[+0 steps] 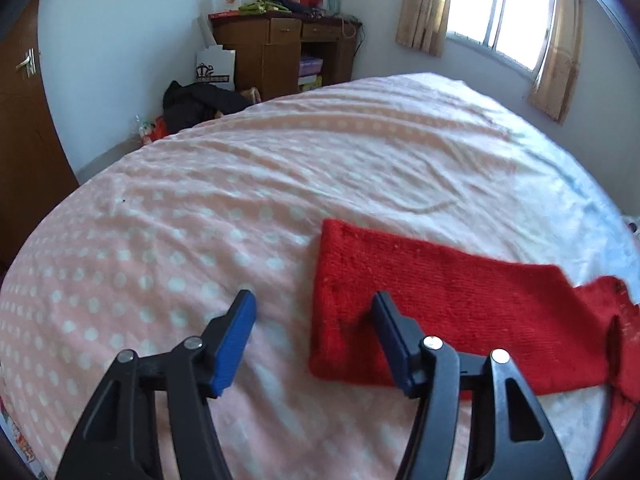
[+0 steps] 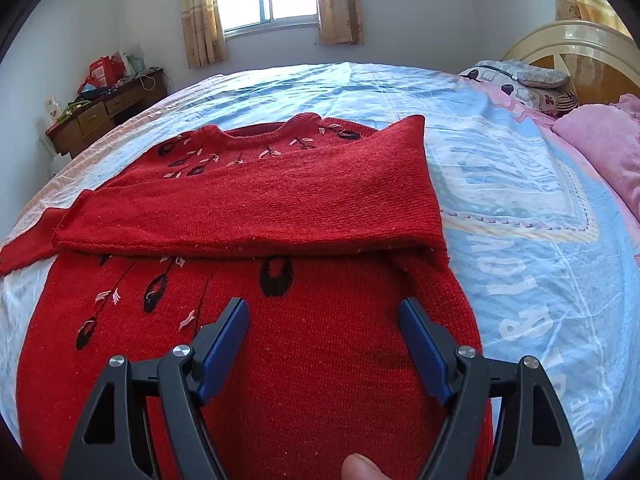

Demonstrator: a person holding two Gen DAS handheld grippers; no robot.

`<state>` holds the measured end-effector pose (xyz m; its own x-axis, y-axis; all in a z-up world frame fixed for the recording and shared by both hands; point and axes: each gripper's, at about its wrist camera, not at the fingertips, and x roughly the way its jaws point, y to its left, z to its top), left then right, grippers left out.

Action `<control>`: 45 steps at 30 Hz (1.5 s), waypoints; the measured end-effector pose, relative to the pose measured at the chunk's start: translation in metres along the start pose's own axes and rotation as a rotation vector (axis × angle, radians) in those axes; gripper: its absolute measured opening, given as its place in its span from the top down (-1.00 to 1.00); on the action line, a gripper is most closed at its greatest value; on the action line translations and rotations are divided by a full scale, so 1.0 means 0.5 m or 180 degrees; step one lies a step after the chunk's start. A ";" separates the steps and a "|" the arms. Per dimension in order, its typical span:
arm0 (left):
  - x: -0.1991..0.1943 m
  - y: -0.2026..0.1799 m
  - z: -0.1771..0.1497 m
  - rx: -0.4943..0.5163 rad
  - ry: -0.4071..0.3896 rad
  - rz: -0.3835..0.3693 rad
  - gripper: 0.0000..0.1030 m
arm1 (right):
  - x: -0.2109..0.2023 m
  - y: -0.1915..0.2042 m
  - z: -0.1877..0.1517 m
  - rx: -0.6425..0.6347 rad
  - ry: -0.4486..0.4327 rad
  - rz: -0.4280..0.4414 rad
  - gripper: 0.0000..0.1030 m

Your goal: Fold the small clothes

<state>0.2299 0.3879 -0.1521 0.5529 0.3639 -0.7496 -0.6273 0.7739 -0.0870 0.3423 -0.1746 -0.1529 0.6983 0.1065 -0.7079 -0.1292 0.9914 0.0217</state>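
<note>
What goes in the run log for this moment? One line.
left hand-held gripper: open, at sleeve end | right hand-held gripper: open, above sweater | sleeve folded across

Sweater cut off at right edge.

Only partial, unreadable white lettering on the blue bedsheet

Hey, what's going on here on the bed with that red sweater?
A person with a handheld gripper in each hand is folding a red knit sweater spread on the bed. One sleeve is already folded across the chest. The right gripper hovers open over the sweater's lower body, gripping nothing. The left gripper, also open and empty, is at the other sleeve's cuff end, one of its fingers over the red knit.
</note>
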 end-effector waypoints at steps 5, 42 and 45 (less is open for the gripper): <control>-0.006 -0.034 -0.007 0.0304 0.0002 -0.0144 0.76 | -0.002 -0.001 -0.001 0.0015 -0.0013 0.0008 -0.52; -0.336 -0.106 0.129 -0.0783 -0.0447 -0.1624 0.79 | -0.008 -0.007 -0.005 0.0065 -0.0043 0.0055 -0.55; -0.337 -0.156 0.130 -0.0709 -0.0428 -0.1727 0.79 | -0.009 -0.008 -0.006 0.0064 -0.0047 0.0051 -0.55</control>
<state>0.2212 0.3001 0.0238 0.8817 0.0209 -0.4714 -0.3279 0.7456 -0.5802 0.3374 -0.1791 -0.1519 0.7065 0.1232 -0.6969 -0.1264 0.9909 0.0471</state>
